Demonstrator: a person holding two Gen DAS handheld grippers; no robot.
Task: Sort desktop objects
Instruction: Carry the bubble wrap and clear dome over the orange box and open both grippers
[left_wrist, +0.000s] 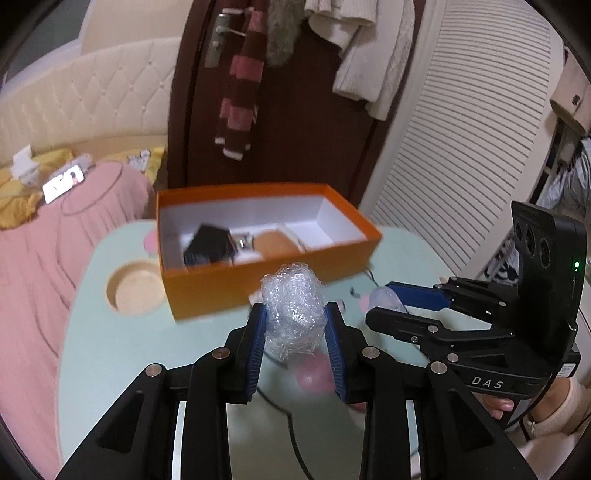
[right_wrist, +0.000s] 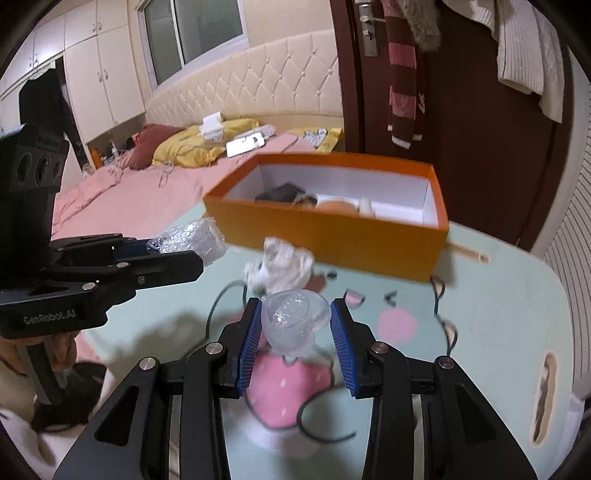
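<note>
My left gripper (left_wrist: 295, 314) is shut on a wad of clear bubble wrap (left_wrist: 291, 310) and holds it above the pale green table (left_wrist: 110, 350), in front of the orange box (left_wrist: 258, 280). The wad also shows in the right wrist view (right_wrist: 192, 238). My right gripper (right_wrist: 295, 317) is shut on a small clear plastic cup-like piece (right_wrist: 293, 319), held above the table. The orange box (right_wrist: 332, 232) holds a black object (left_wrist: 208, 245) and a tan object (left_wrist: 275, 242). A crumpled white tissue (right_wrist: 280, 266) lies on the table before the box.
A round recess (left_wrist: 135, 291) is sunk in the table left of the box. A black cable (right_wrist: 317, 432) runs over the table. A bed with a pink cover (right_wrist: 140, 195) lies beyond the table. A brown door (left_wrist: 295, 110) with hung clothes stands behind.
</note>
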